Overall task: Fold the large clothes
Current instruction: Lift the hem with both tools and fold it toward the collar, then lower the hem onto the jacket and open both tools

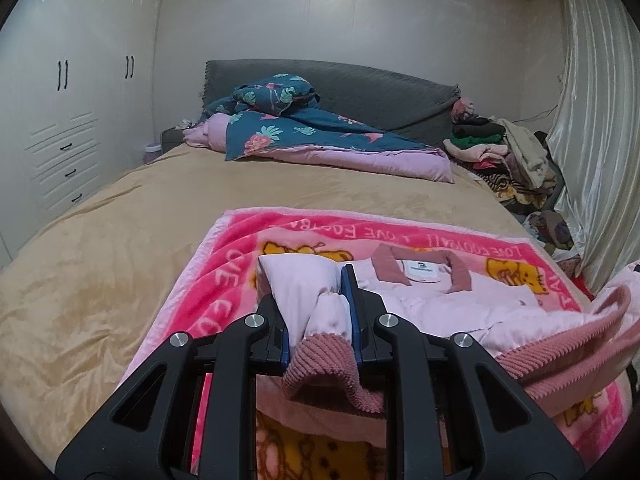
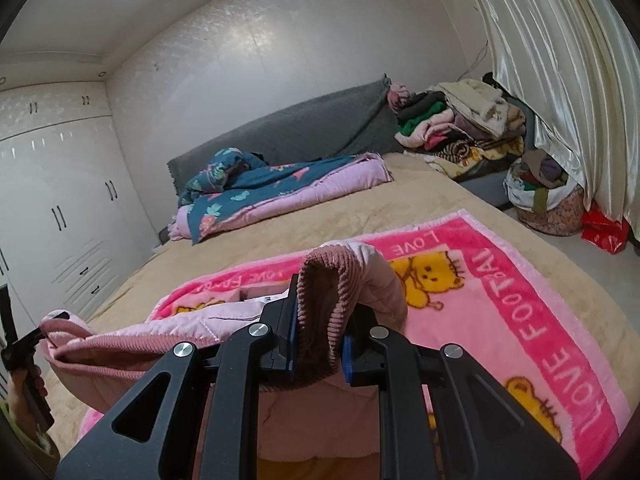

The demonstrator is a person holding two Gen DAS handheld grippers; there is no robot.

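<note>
- I see a bed (image 1: 100, 264) under a tan cover, with a grey headboard (image 1: 360, 88) at its far end.
- A pink blanket (image 2: 520, 320) printed with bears lies across the near end.
- A blue floral quilt (image 1: 304, 132) is bunched against the headboard.
- At the far right corner I see a pile of clothes (image 2: 460, 124).
- A white wardrobe (image 1: 68, 92) stands off the left edge.
- Cream curtains (image 2: 560, 60) hang beyond the right edge, with a full bag (image 2: 548, 204) and a red bag (image 2: 604, 228) on the floor below.
</note>
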